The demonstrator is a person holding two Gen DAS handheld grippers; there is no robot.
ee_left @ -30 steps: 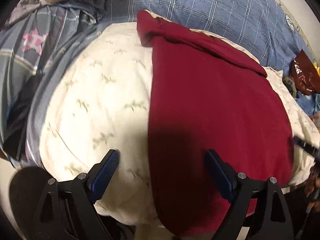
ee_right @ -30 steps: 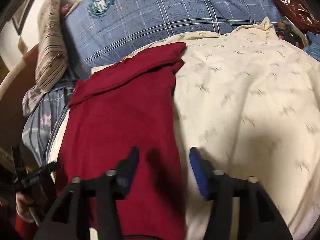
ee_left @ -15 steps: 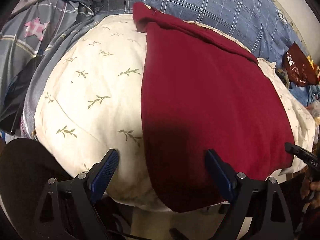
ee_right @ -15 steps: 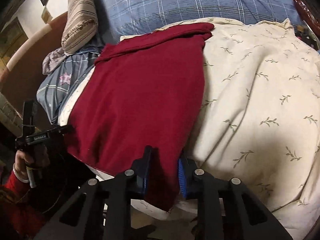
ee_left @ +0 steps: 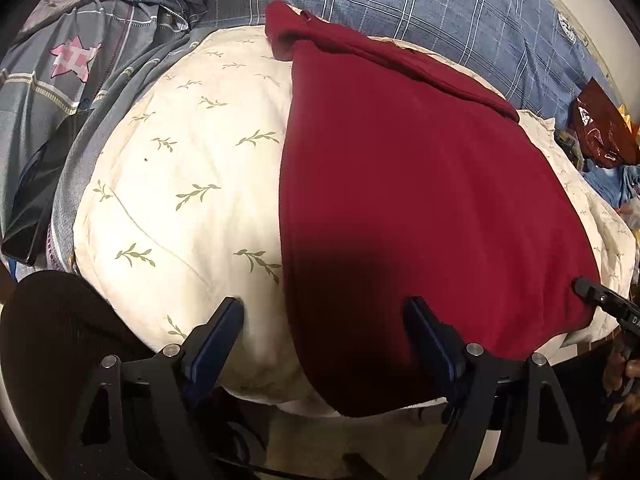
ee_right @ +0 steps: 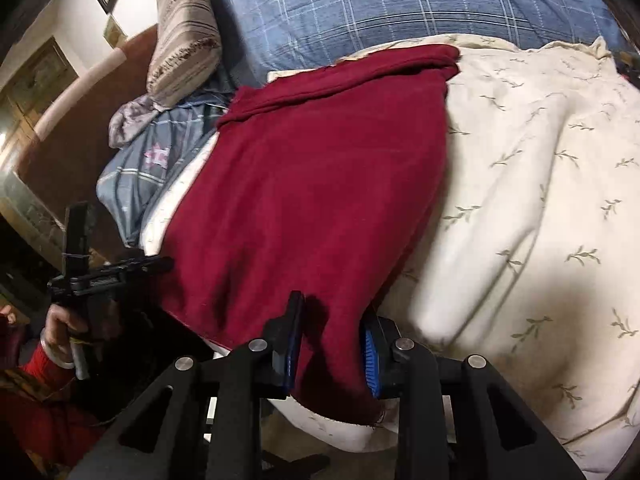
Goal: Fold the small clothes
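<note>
Red garment (ee_right: 320, 200) corner between right fingers (ee_right: 290, 344); left gripper (ee_left: 324, 340) wide.

A matt, faintly napped maroon cloth garment (ee_left: 420, 200) lies over a smooth cream cotton-look quilt (ee_left: 192, 184) printed with leaf sprigs; behind, a blue checked woven pillow (ee_right: 400, 12); a glossy crinkled plastic bag (ee_left: 600, 132); matt black plastic left tool (ee_left: 324, 336) with ribbed blue pads (ee_left: 218, 330)

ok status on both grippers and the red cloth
Left gripper open, straddling red cloth near edge. Right gripper part closed around cloth's near corner. Cloth flat on cream duvet, nothing in the way.
</note>
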